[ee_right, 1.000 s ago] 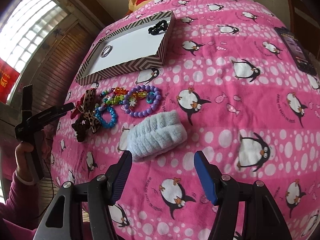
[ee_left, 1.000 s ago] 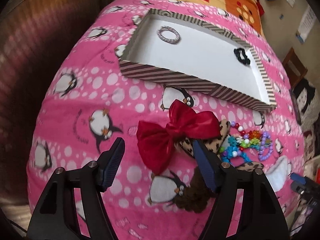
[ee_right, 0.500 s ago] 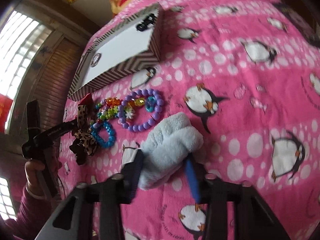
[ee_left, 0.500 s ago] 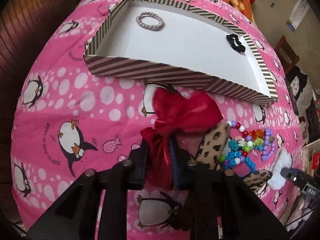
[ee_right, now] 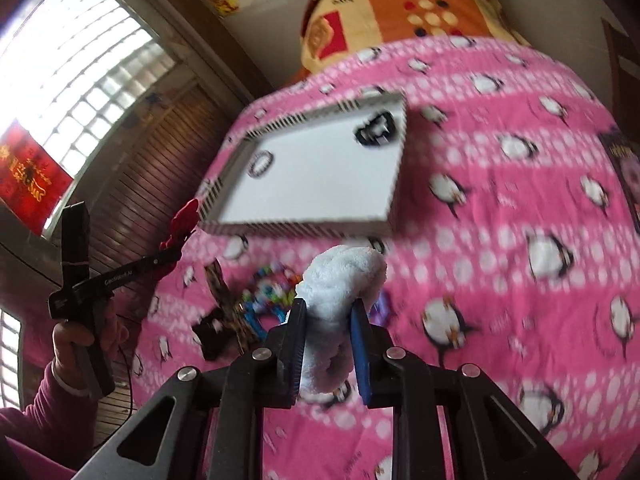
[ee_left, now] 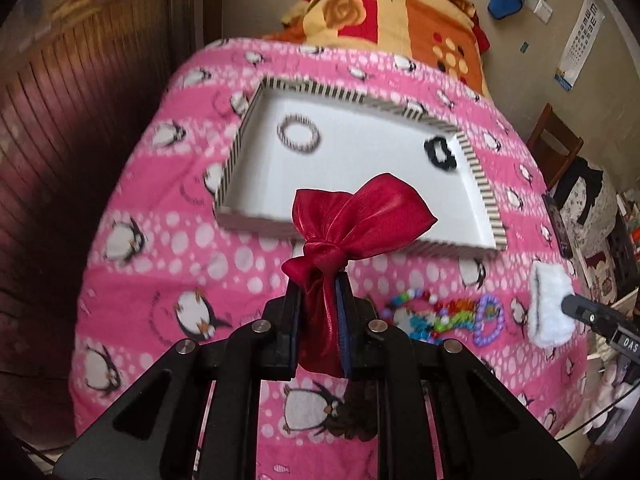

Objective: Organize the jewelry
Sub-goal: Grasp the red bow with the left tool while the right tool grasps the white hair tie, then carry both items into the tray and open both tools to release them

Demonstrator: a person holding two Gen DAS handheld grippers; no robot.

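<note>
My left gripper (ee_left: 319, 292) is closing on a red satin bow (ee_left: 360, 216), pinching one loop and holding it lifted above the pink penguin blanket (ee_left: 160, 248). My right gripper (ee_right: 330, 312) is closing on a fluffy white scrunchie (ee_right: 340, 276), also raised off the bed. Beyond both lies a striped tray (ee_left: 478, 176) holding a striped hair tie (ee_left: 298, 134) and a black scrunchie (ee_left: 439, 153). Beaded bracelets (ee_left: 448, 320) and a leopard-print bow (ee_right: 222, 292) lie on the blanket between the grippers.
A brown scrunchie (ee_left: 356, 416) lies under the left gripper. A folded orange patterned blanket (ee_left: 400, 8) sits behind the tray. Wooden panelling (ee_left: 60, 140) borders the bed's left side, a chair (ee_left: 556, 140) its right. A dark phone (ee_right: 628, 168) rests near the bed's right edge.
Both grippers went from open to pinched, the left on the red bow, the right on the white scrunchie. Both then rose off the blanket with their items.
</note>
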